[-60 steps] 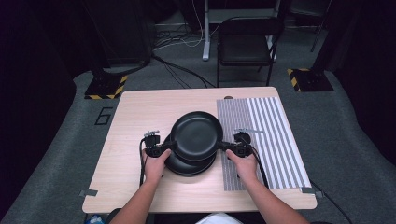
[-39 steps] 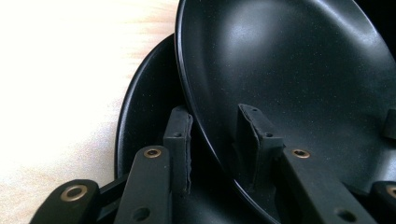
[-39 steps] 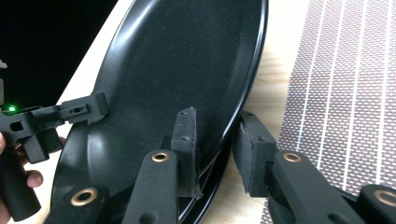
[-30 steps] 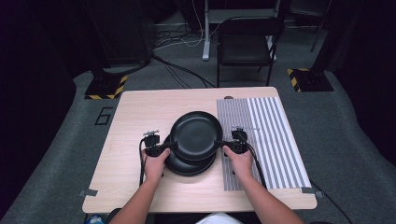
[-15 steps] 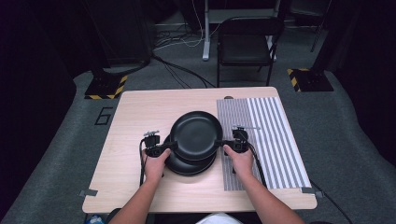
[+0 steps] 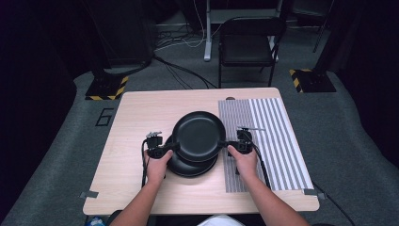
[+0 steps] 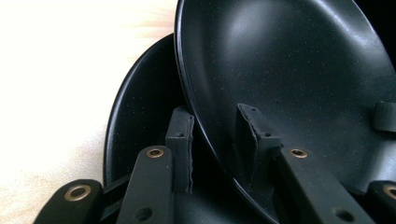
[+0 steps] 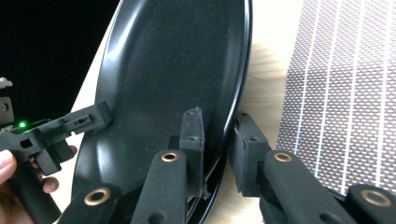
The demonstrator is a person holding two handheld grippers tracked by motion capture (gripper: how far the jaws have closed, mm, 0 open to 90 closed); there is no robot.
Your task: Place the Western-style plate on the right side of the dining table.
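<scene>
Wooden table (image 6: 136, 113), striped mat (image 6: 275, 136); black chair (image 6: 247, 44), floor cables (image 6: 181, 68)

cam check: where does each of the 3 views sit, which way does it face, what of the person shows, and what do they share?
High view: above the person's side, looking forward and down at the table; forearms, both hands, left claw, right claw.
Left gripper view: rides the left claw, looking along its jaws across the top plate.
Right gripper view: rides the right claw, facing the left claw and fingers.
Shared: the top plate, gripped on opposite rims, over the lower plate.
</scene>
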